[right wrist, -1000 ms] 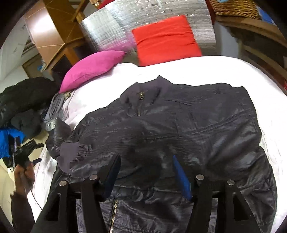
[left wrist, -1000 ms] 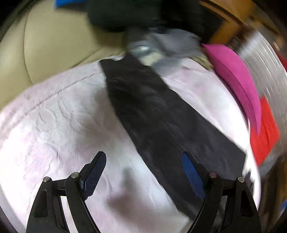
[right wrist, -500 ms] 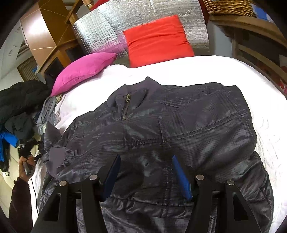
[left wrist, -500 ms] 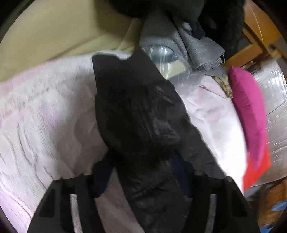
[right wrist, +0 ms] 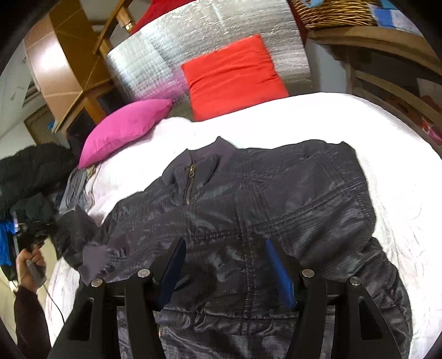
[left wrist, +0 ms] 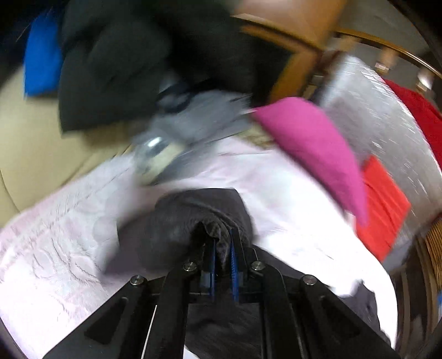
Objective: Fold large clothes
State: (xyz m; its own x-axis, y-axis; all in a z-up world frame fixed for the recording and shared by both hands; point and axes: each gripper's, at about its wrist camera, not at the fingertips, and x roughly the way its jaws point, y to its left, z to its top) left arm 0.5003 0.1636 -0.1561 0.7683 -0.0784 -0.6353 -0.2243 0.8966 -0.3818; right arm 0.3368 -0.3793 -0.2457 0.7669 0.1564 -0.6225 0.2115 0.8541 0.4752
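Note:
A dark navy jacket (right wrist: 265,210) lies spread front-up on a white bedspread (right wrist: 317,118), collar and zip toward the pillows. My right gripper (right wrist: 223,265) is open and hovers just above the jacket's lower front. My left gripper (left wrist: 222,248) is shut on the jacket's left sleeve (left wrist: 176,229) near the cuff, fabric bunched between its blue pads. In the right wrist view that gripper and the hand holding it (right wrist: 30,259) show at the far left, by the sleeve (right wrist: 83,243).
A pink pillow (right wrist: 127,127) and a red pillow (right wrist: 232,74) lean on a silver foil panel (right wrist: 199,36) at the bed's head. A pile of dark and grey clothes (left wrist: 138,69) lies off the bed's left side. A wicker basket (right wrist: 331,13) sits back right.
My left gripper closed on the sleeve and swung toward the pillows; the view is motion-blurred. My right gripper stayed open and drifted slightly over the jacket.

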